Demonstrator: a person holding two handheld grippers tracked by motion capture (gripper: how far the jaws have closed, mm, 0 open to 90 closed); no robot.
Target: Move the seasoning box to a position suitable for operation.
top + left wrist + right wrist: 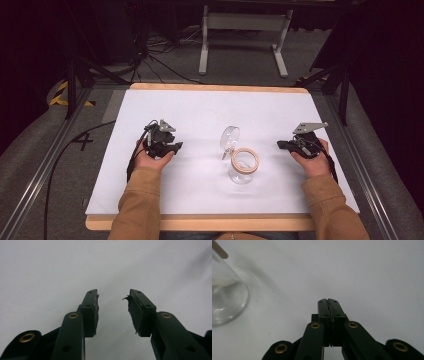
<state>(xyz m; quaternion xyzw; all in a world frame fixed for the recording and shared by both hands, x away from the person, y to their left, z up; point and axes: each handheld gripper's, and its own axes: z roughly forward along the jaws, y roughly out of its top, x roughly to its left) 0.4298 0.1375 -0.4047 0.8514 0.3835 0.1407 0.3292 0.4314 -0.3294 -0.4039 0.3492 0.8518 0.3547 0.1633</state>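
— So, how do the jaws stand on each side?

— On the left gripper (113, 298) they are spread apart with nothing between them (one pad looks frayed at its tip), and bare white table cover lies beyond them. On the right gripper (328, 300) they are pressed flat together, gripping nothing.

— And where is the jar?

— A clear glass jar (243, 167) stands upright on the white table cover (200, 107), between the two grippers and nearer the person's edge. Its mouth carries a pale orange ring, and its round glass lid (229, 137) is swung open, tilted up behind the mouth on the far side. In the right gripper view the jar's glass wall (227, 300) sits off to the left of the jaws, apart from them.

— Is either gripper touching it?

— No. In the high view the left gripper (162, 140) is well to the jar's left, the right gripper (300, 142) well to its right, each held in a hand with a tan sleeve.
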